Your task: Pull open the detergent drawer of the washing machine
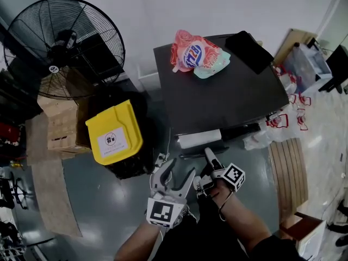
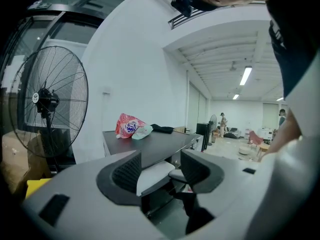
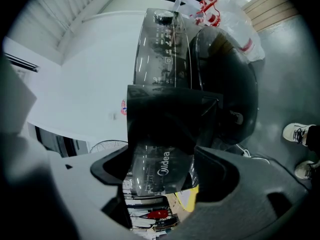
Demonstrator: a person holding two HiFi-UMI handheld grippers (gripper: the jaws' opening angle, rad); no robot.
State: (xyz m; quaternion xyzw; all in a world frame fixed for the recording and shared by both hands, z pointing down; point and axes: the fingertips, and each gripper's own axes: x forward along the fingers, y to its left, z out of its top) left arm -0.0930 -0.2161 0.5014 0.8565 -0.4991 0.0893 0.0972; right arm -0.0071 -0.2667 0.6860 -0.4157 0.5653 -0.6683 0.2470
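Right gripper view, rolled on its side, shows the right gripper (image 3: 163,160) with jaws wide. The glossy, logo-bearing front of the detergent drawer (image 3: 160,176) spans the gap from pad to pad, which I read as a hold across the drawer face. In the head view the drawer's pale tray juts from the front of the washing machine (image 1: 228,97), just under its dark top, so it looks at least partly out. The left gripper (image 2: 160,170) hangs just beside, jaws apart and empty. The main risk I see is slip: smooth plastic caught only near the pad ends could pop free under a brisk pull. A pull angled off the drawer's line could also bind it in its slot or, carried too far, jar it against its stop. Pad contact is hard to confirm through the reflections. The drawer's compartments, its runners and its remaining travel are hidden, and from above the right gripper covers the drawer front.
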